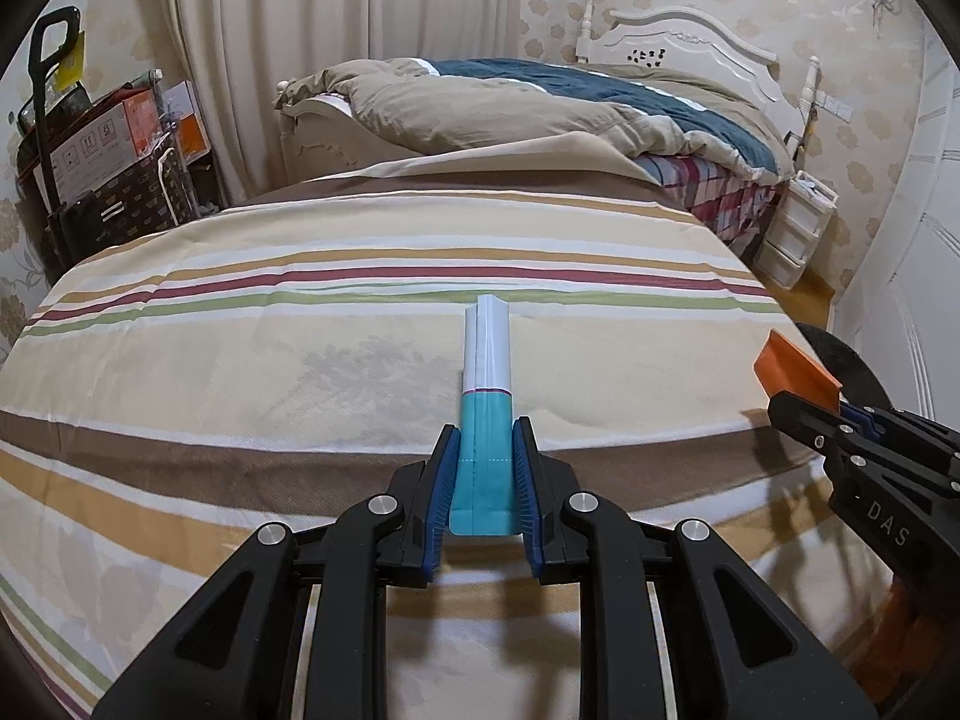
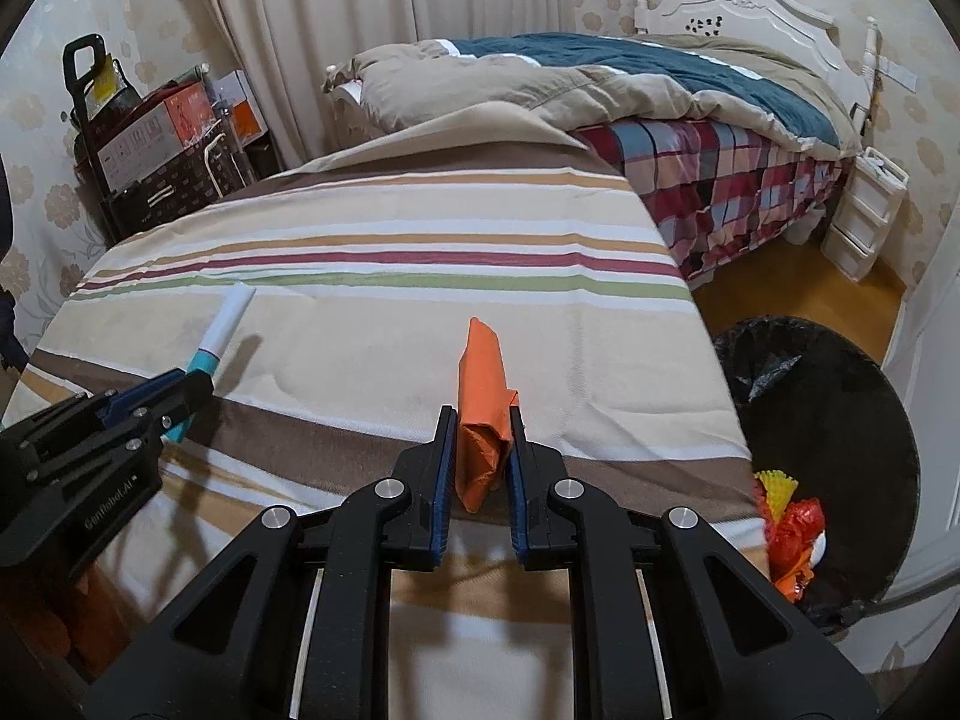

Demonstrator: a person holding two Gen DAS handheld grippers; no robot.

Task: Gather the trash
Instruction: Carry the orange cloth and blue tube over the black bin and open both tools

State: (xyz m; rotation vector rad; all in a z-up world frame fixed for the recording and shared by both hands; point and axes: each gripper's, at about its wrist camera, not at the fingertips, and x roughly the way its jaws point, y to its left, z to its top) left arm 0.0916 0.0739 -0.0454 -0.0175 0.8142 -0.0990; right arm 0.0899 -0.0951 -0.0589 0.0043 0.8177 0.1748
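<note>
My left gripper [image 1: 485, 438] is shut on a teal and white packet [image 1: 487, 396] and holds it above the striped bed cover [image 1: 240, 330]. It also shows in the right wrist view [image 2: 180, 396] with the packet [image 2: 225, 324]. My right gripper [image 2: 480, 420] is shut on a folded orange wrapper [image 2: 483, 396], held over the bed near its right edge. The wrapper also shows in the left wrist view [image 1: 795, 369]. A black-lined trash bin [image 2: 852, 396] stands on the floor to the right, with red, orange and yellow wrappers [image 2: 792, 528] inside.
A second bed with a beige and blue duvet [image 1: 540, 102] and white headboard stands behind. A white drawer unit [image 2: 864, 222] is at far right. A trolley with boxes [image 1: 114, 156] stands at the far left by the curtain.
</note>
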